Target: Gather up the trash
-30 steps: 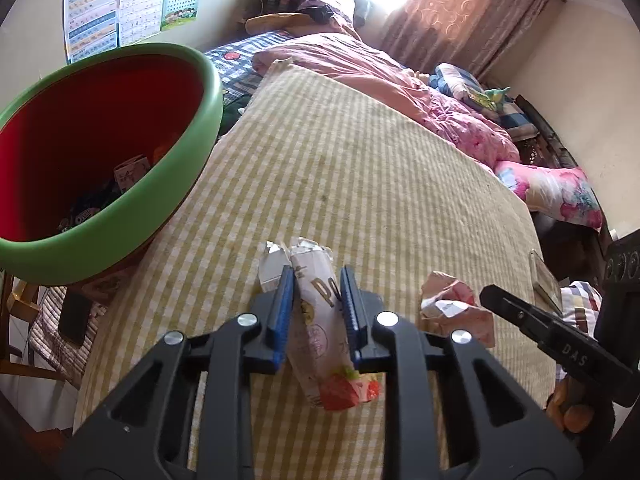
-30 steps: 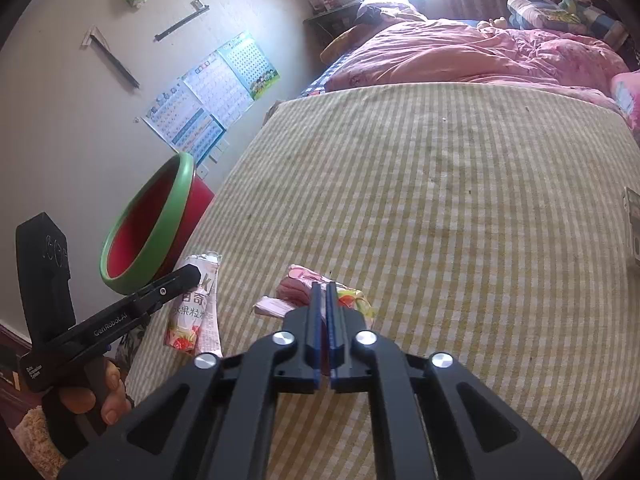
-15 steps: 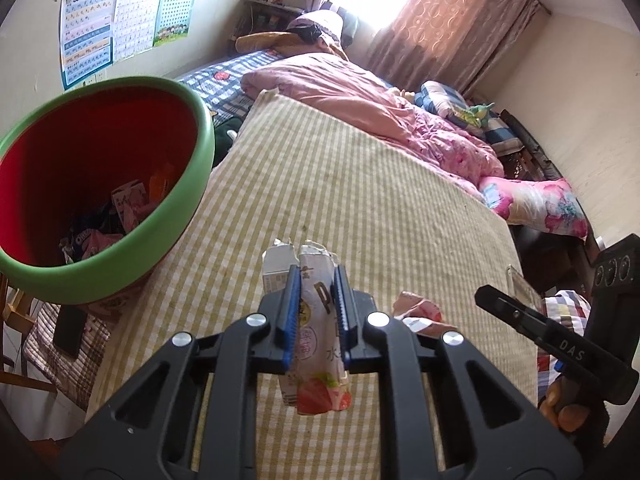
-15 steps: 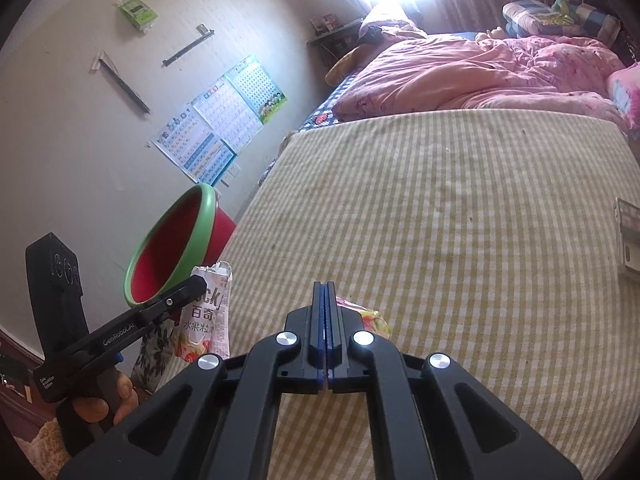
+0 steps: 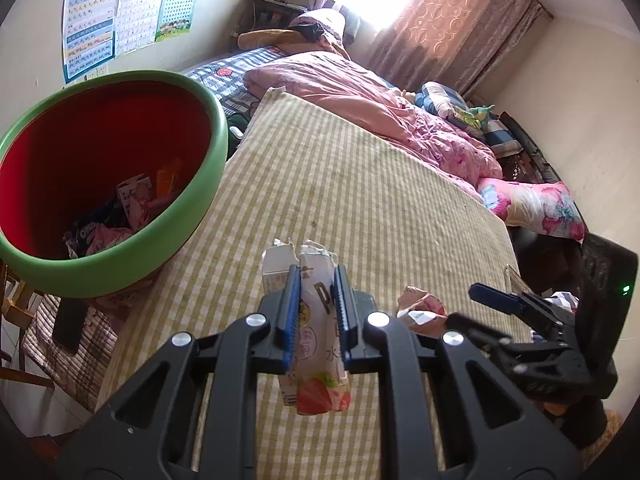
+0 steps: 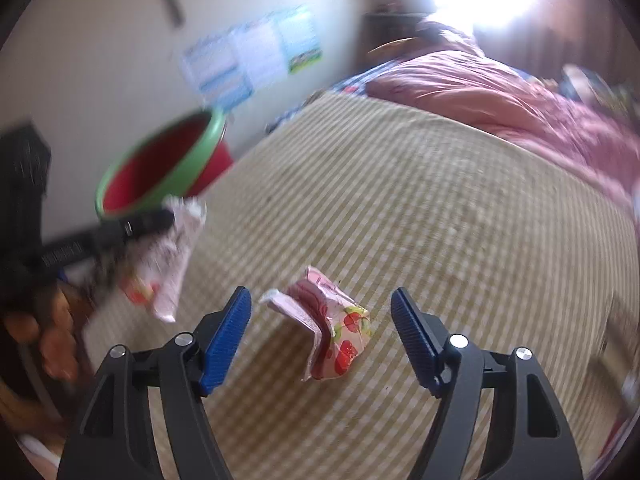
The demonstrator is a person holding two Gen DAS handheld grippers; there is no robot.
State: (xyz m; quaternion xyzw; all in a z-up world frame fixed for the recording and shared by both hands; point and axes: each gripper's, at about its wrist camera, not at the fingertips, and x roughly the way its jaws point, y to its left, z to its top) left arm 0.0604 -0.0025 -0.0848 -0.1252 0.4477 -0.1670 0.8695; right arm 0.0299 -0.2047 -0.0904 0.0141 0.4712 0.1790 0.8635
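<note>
Left gripper [image 5: 316, 300] clamps crumpled strawberry-print wrapper [image 5: 320, 344]; right gripper [image 6: 322, 320] jaws opening around pink carton [image 6: 332, 328].

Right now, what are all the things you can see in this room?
Bin: one, green rim, red inside, beside the bed, trash in it.
Striped sheet: one, yellow-green and white, covering the bed.
Quilt: one, pink, at the far end.
Posters: three, blue and white, on the wall.
Curtain: one, brown, by the window.
Crumpled wrapper: one, pink with strawberries, on the sheet.
Long wrapper: one, white and pink, in the left tool.
Left tool: black, blue pads, shut on the long wrapper.
Right tool: black, blue pads, opening around the crumpled wrapper, not touching it.
</note>
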